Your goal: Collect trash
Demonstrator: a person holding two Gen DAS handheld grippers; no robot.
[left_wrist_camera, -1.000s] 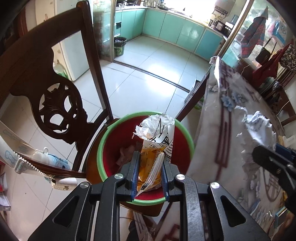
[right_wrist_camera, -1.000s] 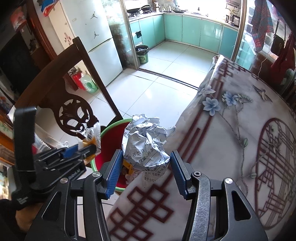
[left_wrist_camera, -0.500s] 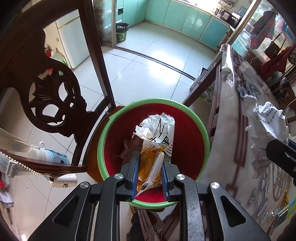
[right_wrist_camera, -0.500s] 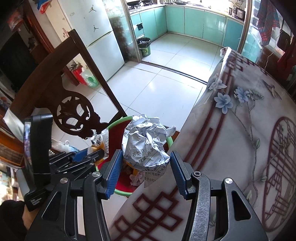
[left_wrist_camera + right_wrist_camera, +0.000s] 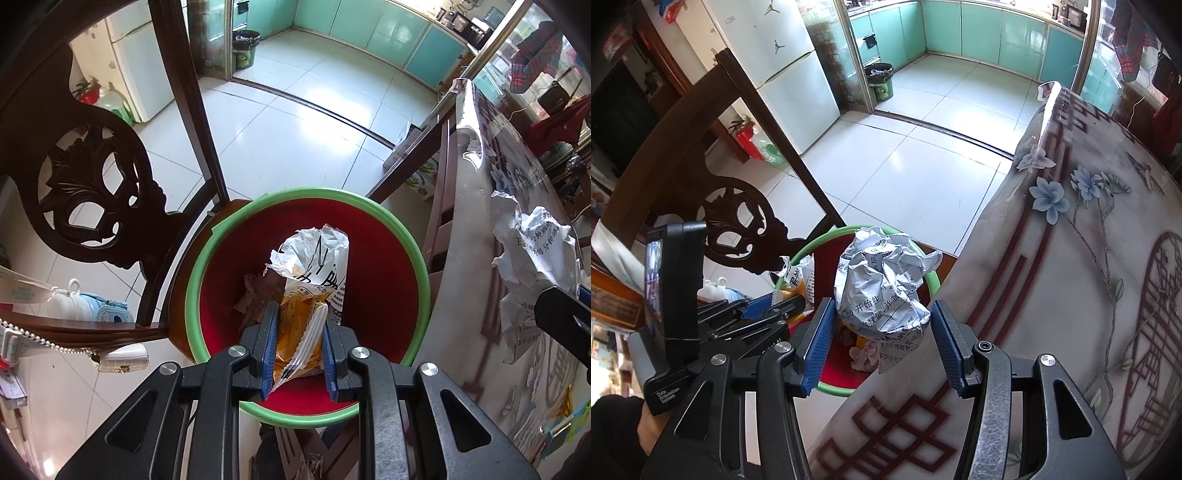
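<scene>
My left gripper (image 5: pixel 297 341) is shut on an orange and white snack wrapper (image 5: pixel 314 280) and holds it over a red bin with a green rim (image 5: pixel 384 258) that stands on a chair seat. Some trash lies at the bin's bottom. My right gripper (image 5: pixel 882 343) is shut on a crumpled printed paper ball (image 5: pixel 882 291) at the table's left edge, partly over the bin (image 5: pixel 932 280). The paper ball also shows in the left wrist view (image 5: pixel 535 254). The left gripper (image 5: pixel 783 310) and its wrapper (image 5: pixel 798 273) show at the left of the right wrist view.
A carved dark wooden chair back (image 5: pixel 96 192) rises left of the bin. The table (image 5: pixel 1089 295) has a flowered cloth under clear plastic. White tiled floor (image 5: pixel 288 125) leads to a kitchen with teal cabinets and a black waste bin (image 5: pixel 881 79). A fridge (image 5: pixel 783 70) stands left.
My left gripper has moved with the wrapper further over the bin, which now fills more of its view. My right gripper has carried the paper ball toward the table edge and bin.
</scene>
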